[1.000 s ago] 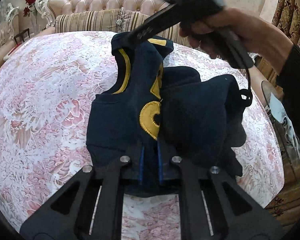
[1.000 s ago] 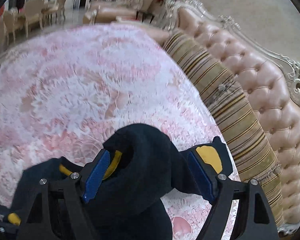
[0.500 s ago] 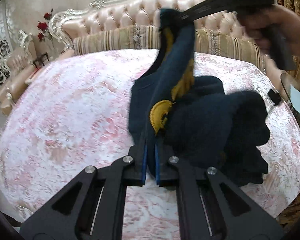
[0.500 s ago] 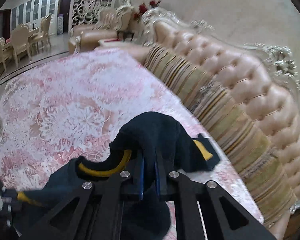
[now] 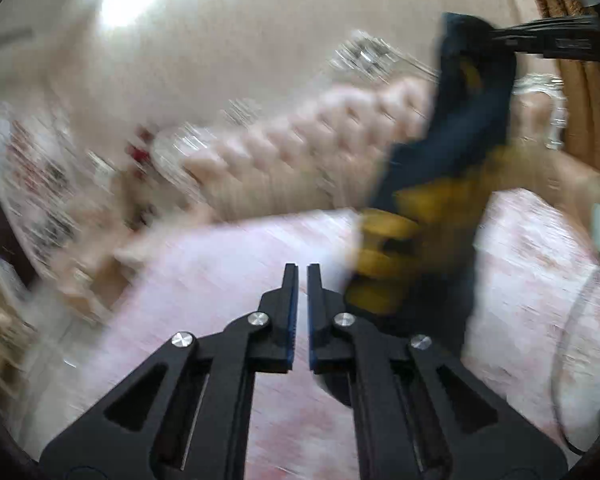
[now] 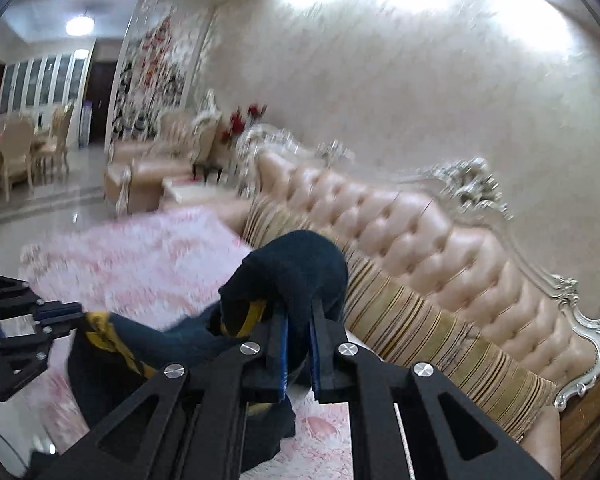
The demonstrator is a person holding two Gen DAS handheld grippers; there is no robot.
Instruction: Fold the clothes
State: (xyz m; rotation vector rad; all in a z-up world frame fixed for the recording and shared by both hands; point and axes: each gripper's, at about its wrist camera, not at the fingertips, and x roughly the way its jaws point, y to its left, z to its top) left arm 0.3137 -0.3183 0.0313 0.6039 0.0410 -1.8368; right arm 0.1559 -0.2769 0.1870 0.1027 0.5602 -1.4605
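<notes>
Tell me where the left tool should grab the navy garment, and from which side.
Probably take the yellow-trimmed edge of the navy garment, coming level from the side away from the right tool. The right tool pinches one bunched end, and the cloth trails toward the left tool, offering that thin edge.

Motion blur smears the sofa [image 5: 300, 148] and the navy garment [image 5: 460, 152]
</notes>
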